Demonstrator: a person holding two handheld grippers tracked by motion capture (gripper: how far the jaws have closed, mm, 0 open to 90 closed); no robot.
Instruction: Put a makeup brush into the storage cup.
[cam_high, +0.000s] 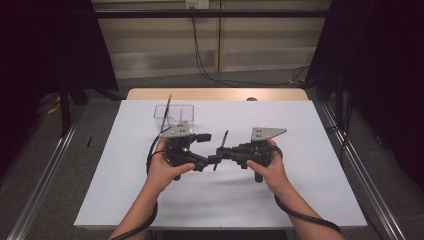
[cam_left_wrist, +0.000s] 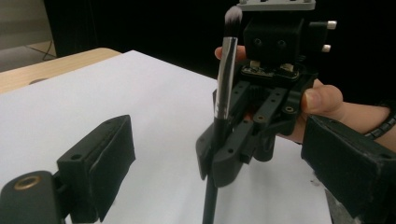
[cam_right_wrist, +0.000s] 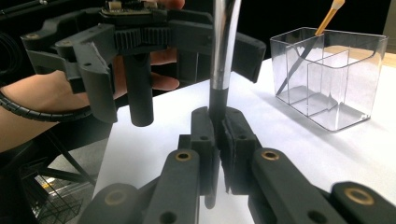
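Mid-desk (cam_high: 150, 200), over bare white sheet w/ free room all round: right tongs (cam_right_wrist: 217, 130) clamped on makeup brush (cam_right_wrist: 223, 56), upright, black handle, chrome ferrule; left tongs (cam_left_wrist: 224, 154) wide apart, flanking brush, not touching; clear plastic divided organizer (cam_high: 174, 114) near far edge, orange-handled brush (cam_high: 166, 109) leaning inside.

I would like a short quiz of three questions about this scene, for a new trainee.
1. True or false: the right gripper is shut on the makeup brush.
2. How do the jaws of the left gripper stand?
3. Where does the orange-handled brush stand: A) in the clear organizer, B) flat on the table?

Key
1. True; the pads clamp its black handle.
2. Open, apart on either side, touching nothing.
3. A, leaning in one compartment.
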